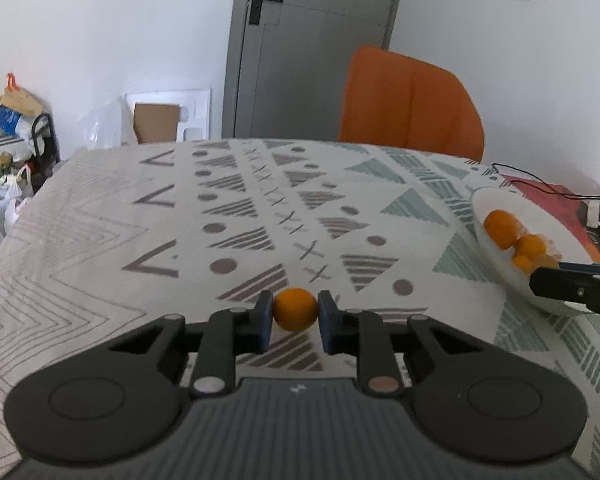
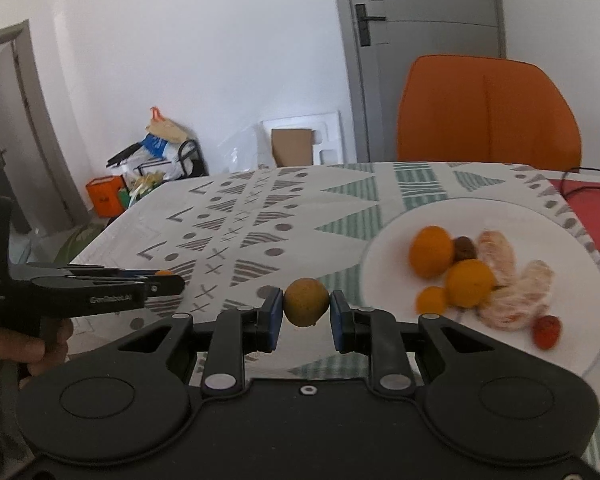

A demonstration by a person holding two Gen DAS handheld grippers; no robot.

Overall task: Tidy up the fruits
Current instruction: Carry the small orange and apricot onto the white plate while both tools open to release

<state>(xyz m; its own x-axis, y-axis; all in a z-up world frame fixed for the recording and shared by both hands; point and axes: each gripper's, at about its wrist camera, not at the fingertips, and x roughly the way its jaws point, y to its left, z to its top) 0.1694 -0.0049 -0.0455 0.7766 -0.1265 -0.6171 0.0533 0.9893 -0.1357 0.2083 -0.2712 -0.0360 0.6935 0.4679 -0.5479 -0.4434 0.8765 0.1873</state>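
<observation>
A small orange is gripped between the blue pads of the left gripper, above the patterned tablecloth. A brownish-yellow fruit is clamped in the jaws of the right gripper. To the right of those jaws, a white plate is seen on the cloth, loaded with three oranges, peeled segments, a brown fruit and a red one. An orange chair is seen beyond the table.
</observation>
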